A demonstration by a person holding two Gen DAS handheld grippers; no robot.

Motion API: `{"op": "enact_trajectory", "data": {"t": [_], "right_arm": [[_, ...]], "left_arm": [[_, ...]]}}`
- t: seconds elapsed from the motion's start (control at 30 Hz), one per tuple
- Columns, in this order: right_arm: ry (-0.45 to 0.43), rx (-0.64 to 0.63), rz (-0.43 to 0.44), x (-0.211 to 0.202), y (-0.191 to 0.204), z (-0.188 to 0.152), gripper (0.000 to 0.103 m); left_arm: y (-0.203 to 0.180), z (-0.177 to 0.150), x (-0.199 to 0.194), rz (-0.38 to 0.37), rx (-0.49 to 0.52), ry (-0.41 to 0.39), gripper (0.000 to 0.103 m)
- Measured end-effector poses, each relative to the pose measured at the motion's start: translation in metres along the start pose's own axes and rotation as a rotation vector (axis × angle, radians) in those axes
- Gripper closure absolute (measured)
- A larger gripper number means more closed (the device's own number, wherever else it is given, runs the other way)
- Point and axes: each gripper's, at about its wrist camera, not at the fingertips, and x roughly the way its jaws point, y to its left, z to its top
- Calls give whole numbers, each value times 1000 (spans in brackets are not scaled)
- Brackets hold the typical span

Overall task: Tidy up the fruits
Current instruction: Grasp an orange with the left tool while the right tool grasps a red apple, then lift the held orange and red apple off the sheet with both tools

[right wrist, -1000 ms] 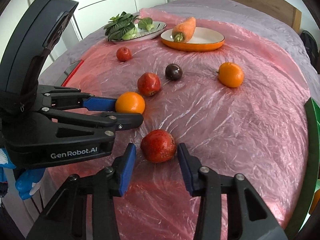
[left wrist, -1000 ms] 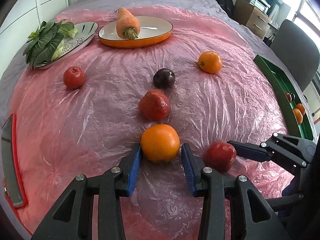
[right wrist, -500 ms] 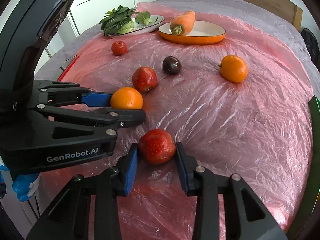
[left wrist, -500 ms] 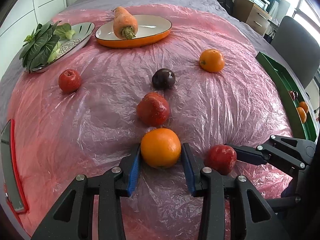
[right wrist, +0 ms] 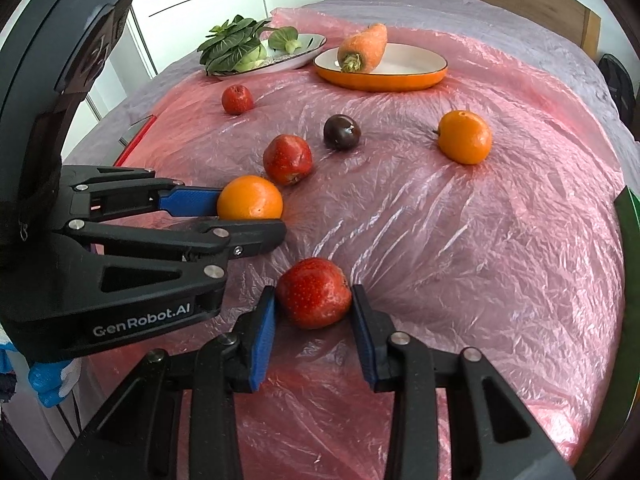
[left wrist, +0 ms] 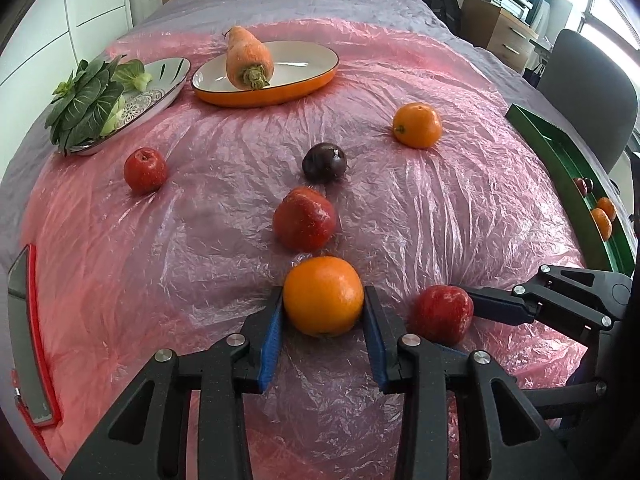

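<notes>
Lower centre: left gripper (left wrist: 323, 316) clamped on one orange (left wrist: 323, 295); right gripper (right wrist: 314, 314) just closed, pinching one red apple (right wrist: 314, 293). Loose above: two more red apples, one orange, one dark plum (left wrist: 324, 161).

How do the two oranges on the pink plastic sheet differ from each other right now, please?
The near orange sits clamped between the left gripper pads; the far orange lies free, touching nothing but the sheet. The near orange is next to red apples; the far orange lies alone towards the green tray. Both are round, bright orange and whole.
</notes>
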Motion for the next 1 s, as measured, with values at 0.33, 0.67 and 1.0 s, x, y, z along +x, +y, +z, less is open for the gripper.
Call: {"op": "enact_trajectory", "data": {"t": [0.33, 0.67, 1.0], "right_arm": [[-12, 4, 8, -9, 4, -3, 48], [-23, 15, 4, -20, 8, -7, 48], [-44, 30, -6, -39, 7, -11, 48]], "left_arm": [[-2, -4, -7, 10, 2, -7, 71], [-5, -7, -21, 17, 10, -26, 71], [-8, -9, -35, 22, 20, -47, 71]]}}
